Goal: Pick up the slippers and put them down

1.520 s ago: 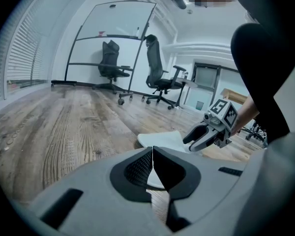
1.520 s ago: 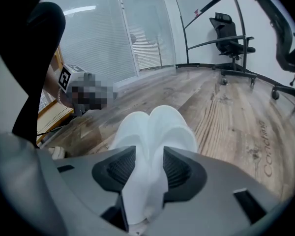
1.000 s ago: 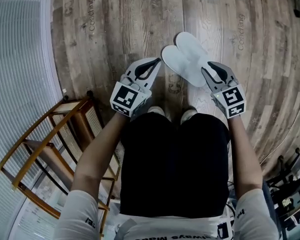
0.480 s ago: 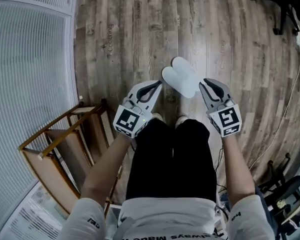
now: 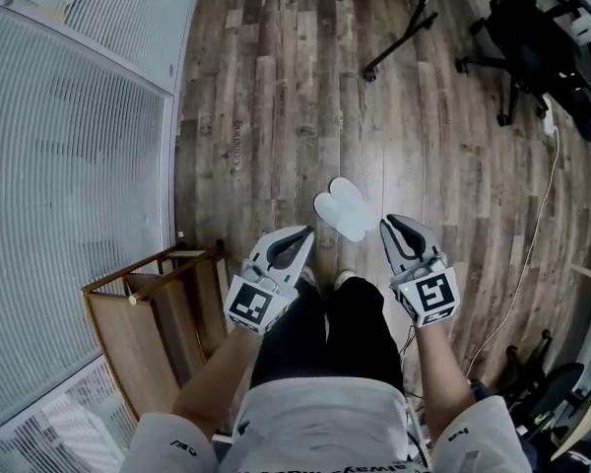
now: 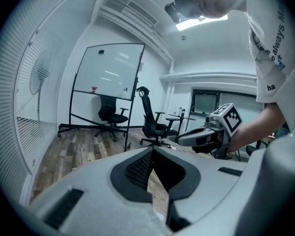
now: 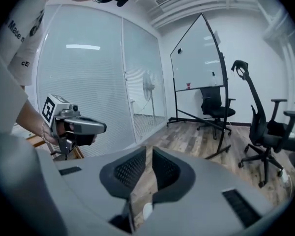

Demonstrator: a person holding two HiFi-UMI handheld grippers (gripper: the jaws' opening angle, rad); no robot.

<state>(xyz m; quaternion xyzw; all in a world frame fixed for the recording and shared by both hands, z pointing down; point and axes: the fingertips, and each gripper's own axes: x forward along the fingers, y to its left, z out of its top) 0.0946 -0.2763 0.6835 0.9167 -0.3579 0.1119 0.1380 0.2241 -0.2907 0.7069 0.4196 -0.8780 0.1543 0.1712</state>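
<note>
1. Slippers (image 5: 341, 208), a flat white pair, lie touching on the brown wood-plank floor (image 5: 276, 116) ahead of the feet.
2. Both tools have risen well clear: left tool (image 5: 297, 236) closed and empty, right tool (image 5: 394, 227) closing on nothing.
3. Put-down looks complete.

Right claw (image 5: 387, 222) closing, empty
</note>
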